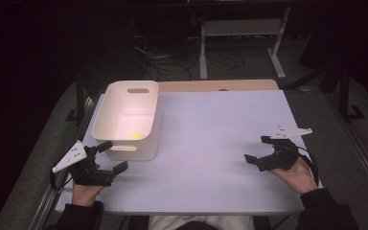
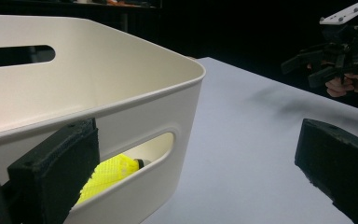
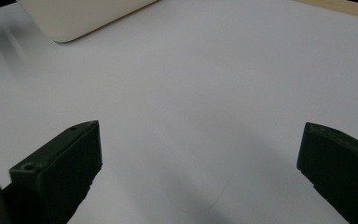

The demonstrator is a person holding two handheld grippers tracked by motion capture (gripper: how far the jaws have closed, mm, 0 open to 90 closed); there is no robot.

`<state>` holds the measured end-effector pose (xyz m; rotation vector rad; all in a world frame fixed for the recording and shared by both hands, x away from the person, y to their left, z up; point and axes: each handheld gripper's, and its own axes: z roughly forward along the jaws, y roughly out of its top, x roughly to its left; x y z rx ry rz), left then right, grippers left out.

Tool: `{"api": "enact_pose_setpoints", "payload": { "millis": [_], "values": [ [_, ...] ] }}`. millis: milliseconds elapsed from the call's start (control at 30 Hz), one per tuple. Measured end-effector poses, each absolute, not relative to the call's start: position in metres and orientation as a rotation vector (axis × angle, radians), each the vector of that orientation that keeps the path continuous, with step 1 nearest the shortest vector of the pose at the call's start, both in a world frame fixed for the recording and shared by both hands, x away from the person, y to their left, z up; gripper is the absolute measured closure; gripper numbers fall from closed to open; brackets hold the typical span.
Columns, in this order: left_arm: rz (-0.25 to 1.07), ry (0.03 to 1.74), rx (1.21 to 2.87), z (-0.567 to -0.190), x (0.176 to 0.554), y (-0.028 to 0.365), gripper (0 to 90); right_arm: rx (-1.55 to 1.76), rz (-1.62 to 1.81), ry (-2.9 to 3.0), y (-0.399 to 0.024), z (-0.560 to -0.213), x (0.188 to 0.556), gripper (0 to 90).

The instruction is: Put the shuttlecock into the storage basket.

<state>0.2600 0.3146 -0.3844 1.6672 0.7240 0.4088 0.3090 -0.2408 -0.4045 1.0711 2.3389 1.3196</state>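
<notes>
A cream plastic bin (image 1: 129, 120) with handle slots stands at the table's left. A yellow shuttlecock (image 1: 136, 135) lies inside it, and it shows through the near handle slot as a yellow shuttlecock (image 2: 112, 173) in the left gripper view. My left gripper (image 1: 113, 157) is open just in front of the bin's near wall (image 2: 135, 116), with nothing between its jaws. My right gripper (image 1: 258, 149) is open over the bare table at the right, holding nothing. In the left gripper view the right gripper (image 2: 307, 70) appears far off, held by a hand.
The white table top (image 1: 211, 139) is bare between the two grippers. A wooden strip (image 1: 220, 85) runs along its far edge. Beyond it are a dark floor with cables and a white frame (image 1: 239, 33).
</notes>
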Motion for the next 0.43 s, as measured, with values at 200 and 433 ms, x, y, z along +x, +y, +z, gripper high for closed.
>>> {"api": "enact_pose_setpoints", "payload": {
  "millis": [200,433],
  "values": [
    [0.409,0.724,1.668,-0.384,0.26,0.315,0.0,1.079,1.335,2.315,-0.248,-0.408,0.302,0.0],
    [0.407,0.722,1.662,-0.384,0.26,0.315,0.0,1.089,1.356,2.281,-0.253,-0.412,0.296,0.0]
  ]
}}
